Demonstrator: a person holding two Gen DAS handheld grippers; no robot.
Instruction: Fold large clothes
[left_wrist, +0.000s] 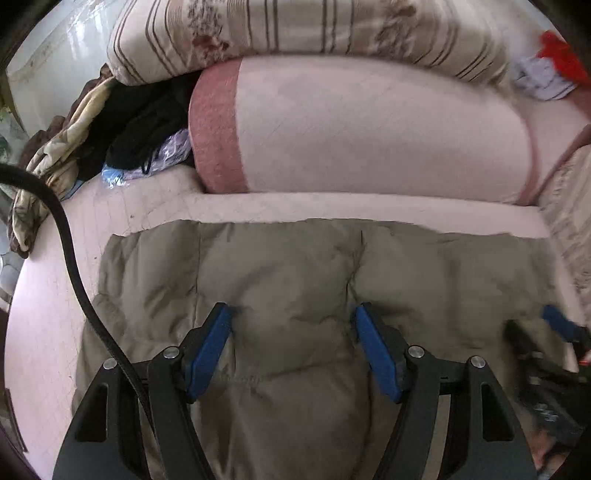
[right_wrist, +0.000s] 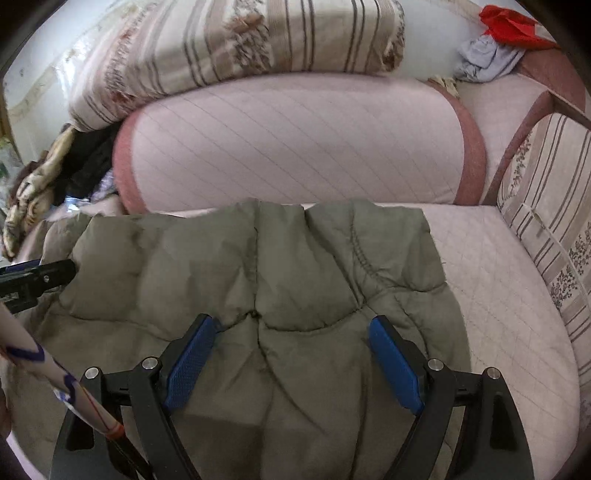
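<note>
An olive quilted jacket (right_wrist: 258, 295) is lying spread flat on the pink sofa seat (right_wrist: 509, 295), reaching its back edge. The left gripper (left_wrist: 293, 354) and right gripper (right_wrist: 291, 363) are hovering over it, fingers (left_wrist: 208, 354) spread wide, pinching nothing.

Both grippers angled downward, side by side, jaws apart.

The left gripper (left_wrist: 295, 354) holds its blue pads (left_wrist: 208, 354) spread with nothing clamped; the right gripper (right_wrist: 291, 365) beside it stands wider, pads (right_wrist: 395, 365) likewise pressing nothing.
</note>
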